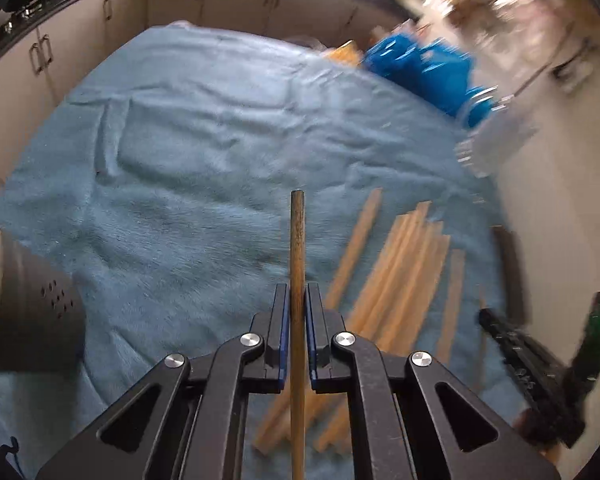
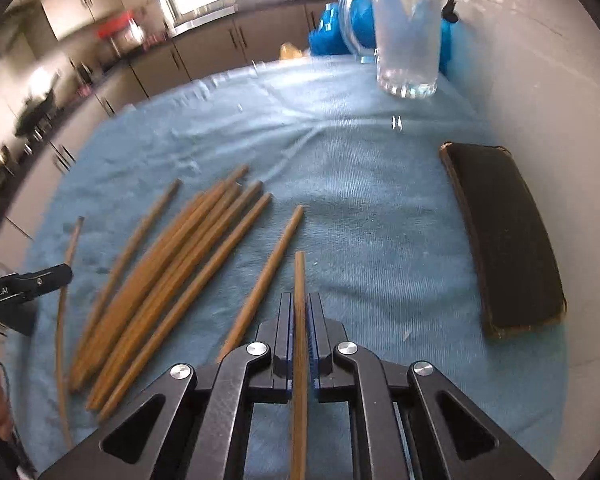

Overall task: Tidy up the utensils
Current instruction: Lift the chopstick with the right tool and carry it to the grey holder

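Our left gripper (image 1: 297,296) was clamped on a dark chopstick (image 1: 297,240). Our right gripper (image 2: 300,304) gripped a paler chopstick (image 2: 299,276), while the blurred pile of chopsticks (image 2: 160,276) seemingly lay on the blue cloth (image 2: 340,184).

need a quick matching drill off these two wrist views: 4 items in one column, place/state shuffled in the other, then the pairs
Items
1. left gripper
2. glass jar
3. dark case
4. loose chopsticks

Place or state
A. upright at the far end of the blue cloth
B. lying in a fanned pile on the cloth
C. shut on a darker single chopstick
D. flat by the right edge of the cloth, near the white wall

Pairs: 1-C, 2-A, 3-D, 4-B
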Action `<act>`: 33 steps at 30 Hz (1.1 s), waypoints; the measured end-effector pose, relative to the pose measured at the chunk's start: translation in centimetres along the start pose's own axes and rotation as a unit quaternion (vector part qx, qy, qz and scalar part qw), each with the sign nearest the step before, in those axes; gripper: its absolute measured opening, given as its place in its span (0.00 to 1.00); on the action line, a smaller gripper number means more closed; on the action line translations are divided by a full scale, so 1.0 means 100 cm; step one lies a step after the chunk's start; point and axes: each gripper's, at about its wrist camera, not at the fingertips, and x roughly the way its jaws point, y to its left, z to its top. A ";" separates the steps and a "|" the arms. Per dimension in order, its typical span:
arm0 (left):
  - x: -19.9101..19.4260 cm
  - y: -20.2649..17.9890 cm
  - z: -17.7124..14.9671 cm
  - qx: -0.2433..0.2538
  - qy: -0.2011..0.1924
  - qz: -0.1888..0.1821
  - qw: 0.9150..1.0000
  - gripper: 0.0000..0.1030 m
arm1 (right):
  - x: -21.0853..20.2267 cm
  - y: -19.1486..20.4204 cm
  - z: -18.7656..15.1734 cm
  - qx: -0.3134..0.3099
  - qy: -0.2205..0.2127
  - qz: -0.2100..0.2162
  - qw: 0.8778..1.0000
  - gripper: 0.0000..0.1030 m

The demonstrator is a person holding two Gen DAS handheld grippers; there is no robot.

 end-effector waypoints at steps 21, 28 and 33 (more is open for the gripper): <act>-0.203 0.024 -0.067 0.037 -0.243 -0.082 0.966 0.07 | -0.191 0.107 -0.042 -0.070 -0.262 0.063 0.960 0.06; -0.257 0.057 -0.034 0.036 -0.372 -0.027 0.927 0.07 | -0.210 0.166 -0.014 -0.083 -0.296 0.121 0.944 0.06; -0.265 0.077 -0.004 0.035 -0.424 0.015 0.905 0.07 | -0.211 0.219 0.012 -0.087 -0.326 0.167 0.926 0.06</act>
